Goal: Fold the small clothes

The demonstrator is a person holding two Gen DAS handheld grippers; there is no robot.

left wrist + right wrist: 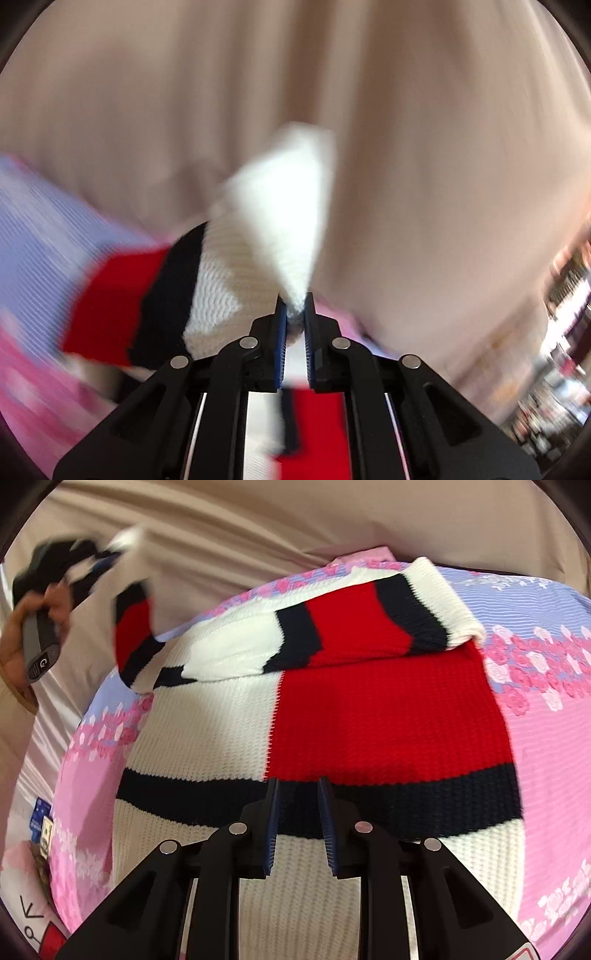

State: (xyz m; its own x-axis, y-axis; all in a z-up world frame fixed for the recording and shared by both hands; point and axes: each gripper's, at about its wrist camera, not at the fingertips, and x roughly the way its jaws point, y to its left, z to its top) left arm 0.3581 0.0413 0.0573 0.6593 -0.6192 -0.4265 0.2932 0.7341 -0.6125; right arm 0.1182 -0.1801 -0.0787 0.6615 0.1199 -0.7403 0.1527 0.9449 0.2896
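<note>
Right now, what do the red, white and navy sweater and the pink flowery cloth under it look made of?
The red, white and navy sweater looks like chunky knitted yarn, wool or acrylic: matte, with visible ribbed stitches. The pink flowery cloth seems thin printed cotton-like fabric with fine ridges.

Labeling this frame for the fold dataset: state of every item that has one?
sweater: lying flat on the bedspread, one sleeve folded across its top
other sleeve: lifted, white cuff pinched
left gripper: shut on the cuff
right gripper: open, over the navy stripe, gripping nothing
floral bedspread: spread under the sweater
</note>
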